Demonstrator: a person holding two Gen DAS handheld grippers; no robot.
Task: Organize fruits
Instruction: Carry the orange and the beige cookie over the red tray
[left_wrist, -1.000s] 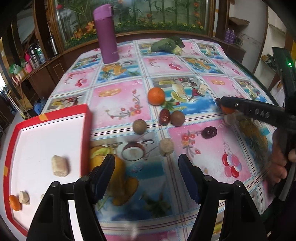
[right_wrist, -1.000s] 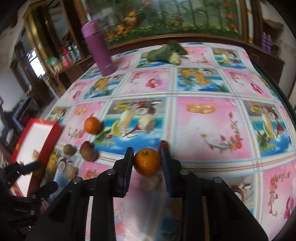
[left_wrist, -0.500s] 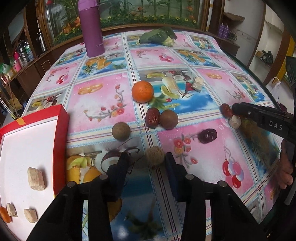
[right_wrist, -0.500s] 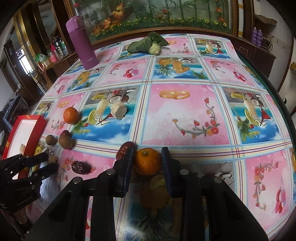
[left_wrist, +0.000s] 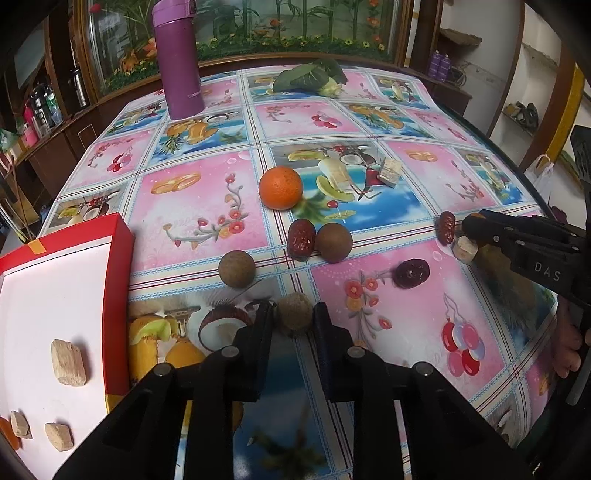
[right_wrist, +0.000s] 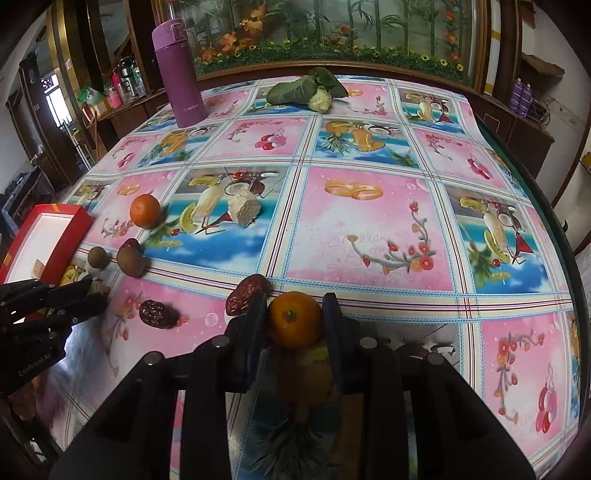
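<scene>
With its jaws pinched on a small brown fruit (left_wrist: 294, 314) on the tablecloth (left_wrist: 207, 199), the left gripper (left_wrist: 293, 317) is mid-pickup; the right gripper (right_wrist: 294, 319) clamps a mandarin (right_wrist: 294, 319). Next, I judge, comes lifting both toward the red tray (left_wrist: 120, 280) at left.

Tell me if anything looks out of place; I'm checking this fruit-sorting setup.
A leafy cauliflower and a purple flask sit at the far edge of the table; neither is fruit. Nothing looks spilled or damaged.
</scene>
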